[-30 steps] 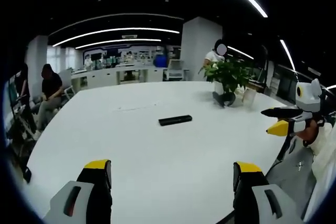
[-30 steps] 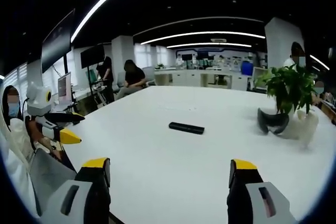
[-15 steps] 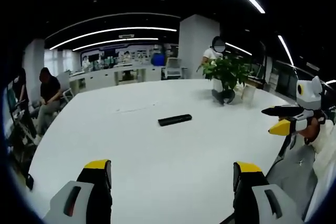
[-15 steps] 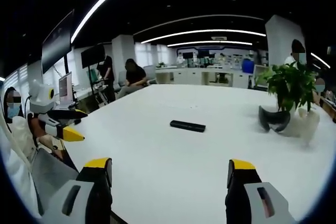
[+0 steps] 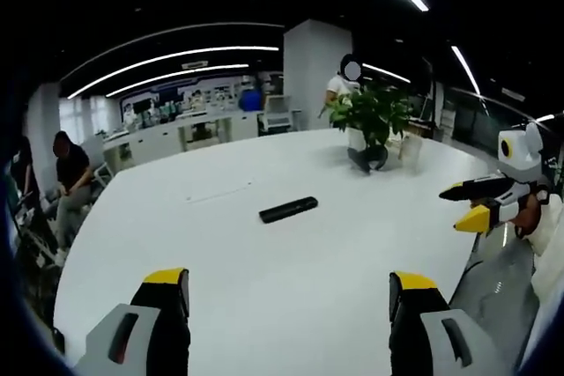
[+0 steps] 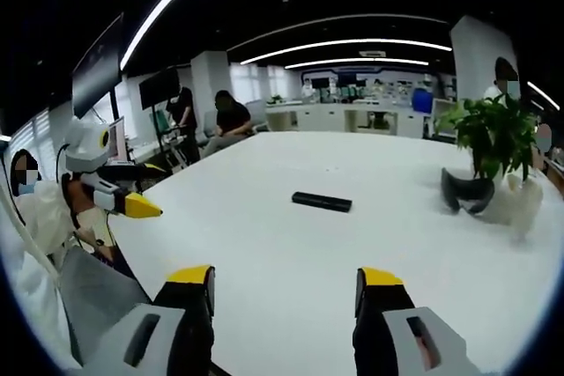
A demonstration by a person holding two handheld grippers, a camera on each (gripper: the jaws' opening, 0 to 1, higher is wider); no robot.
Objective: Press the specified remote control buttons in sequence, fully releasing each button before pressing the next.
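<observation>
Remote control (image 5: pixel 288 210) lies flat on the white tabletop (image 5: pixel 264 279), toward the middle, well apart from every edge and from both grippers. It reads as a slim black bar; individual buttons are too small to make out in either view.

Left gripper (image 5: pixel 286 292): jaws wide apart, nothing held, raised over the near edge of the tabletop. Right gripper (image 6: pixel 284 286): jaws parted somewhat less, nothing held, also at the near edge. In the left gripper view the right gripper appears off the tabletop's right side; in the right gripper view the left gripper (image 6: pixel 132 204) appears off the left side.

A potted plant (image 6: pixel 495 136) stands toward the far right part of the tabletop, with a dark curved object (image 6: pixel 467 191) just beside it.

Handling judgement: the remote looks light, rigid and smooth-cased, so it will likely skate on the slick tabletop if pushed sideways. Pressing should come straight down with one jaw tip on a single button, then lift fully clear. If it needs steadying, the other gripper should bear on the long sides near one end, away from the buttons.

No button press is under way; the approach is not yet made
</observation>
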